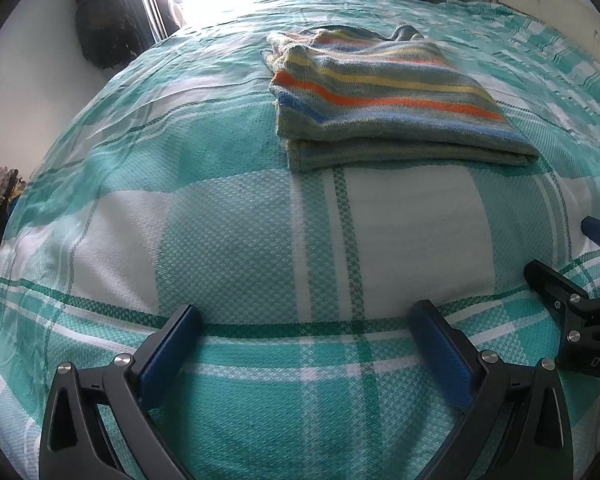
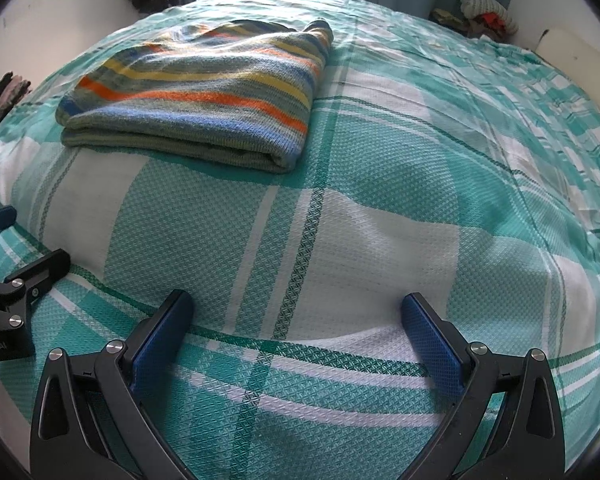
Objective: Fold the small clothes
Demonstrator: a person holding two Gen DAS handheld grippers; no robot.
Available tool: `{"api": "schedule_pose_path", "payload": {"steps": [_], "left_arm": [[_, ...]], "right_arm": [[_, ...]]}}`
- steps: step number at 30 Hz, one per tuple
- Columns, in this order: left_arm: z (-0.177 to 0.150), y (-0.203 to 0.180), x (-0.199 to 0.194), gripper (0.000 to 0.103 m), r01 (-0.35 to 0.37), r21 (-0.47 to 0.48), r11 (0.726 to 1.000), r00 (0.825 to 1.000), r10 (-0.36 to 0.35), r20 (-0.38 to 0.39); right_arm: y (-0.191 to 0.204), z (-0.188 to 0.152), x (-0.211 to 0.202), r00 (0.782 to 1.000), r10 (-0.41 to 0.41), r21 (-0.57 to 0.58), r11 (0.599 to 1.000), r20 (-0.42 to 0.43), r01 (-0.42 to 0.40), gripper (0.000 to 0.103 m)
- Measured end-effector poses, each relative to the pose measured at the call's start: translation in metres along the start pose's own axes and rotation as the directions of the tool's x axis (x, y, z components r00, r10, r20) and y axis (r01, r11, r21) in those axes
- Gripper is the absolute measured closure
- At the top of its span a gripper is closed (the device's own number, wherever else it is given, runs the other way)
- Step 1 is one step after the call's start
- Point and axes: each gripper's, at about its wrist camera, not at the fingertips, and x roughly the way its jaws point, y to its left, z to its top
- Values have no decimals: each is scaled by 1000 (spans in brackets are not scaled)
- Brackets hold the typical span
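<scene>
A striped knitted garment (image 1: pixel 384 96) lies folded in a neat rectangle on the bed, far from both grippers; it also shows in the right wrist view (image 2: pixel 204 92). My left gripper (image 1: pixel 306 316) is open and empty, low over the bedspread short of the garment. My right gripper (image 2: pixel 296 304) is open and empty, beside the left one and also short of the garment. The right gripper shows at the right edge of the left wrist view (image 1: pixel 572 264). The left gripper shows at the left edge of the right wrist view (image 2: pixel 24 240).
The bed is covered by a teal and white checked bedspread (image 1: pixel 228 216). A pile of clothes (image 2: pixel 480 12) sits at the far corner by a curtain. Dark clothes (image 1: pixel 100 20) hang on the wall by a bright window. More clothes (image 1: pixel 0 192) hang at the left.
</scene>
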Motion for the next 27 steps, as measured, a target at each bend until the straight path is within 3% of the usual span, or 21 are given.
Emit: {"api": "schedule_pose_path", "payload": {"steps": [17,19,21,23,25,27], "left_arm": [[1,4,-2,0,18,-14,1000,1000,-18,-2],[4,13,-8,0,83,-28,996,996,-83,-21],[9,32,-21,1,185,-65,981,981,-188,-42],[18,55,-36,1,262,-144,954,965,-262,17],[41,82,-49,1,333,-230,914,942,-314,116],[72,97,-46,1,380,-282,881,923,-345,167]], "right_arm": [[-1,0,0,1000,-2,-2,1000,1,2,1],[-4,2,-2,1000,24,9,1000,-6,-23,1],[-13,6,-7,995,88,14,996,-37,-88,1],[-26,14,-13,982,174,29,985,-75,-172,1],[-50,28,-25,965,262,113,959,-20,-259,1],[-76,55,-29,938,337,200,917,78,-346,1]]}}
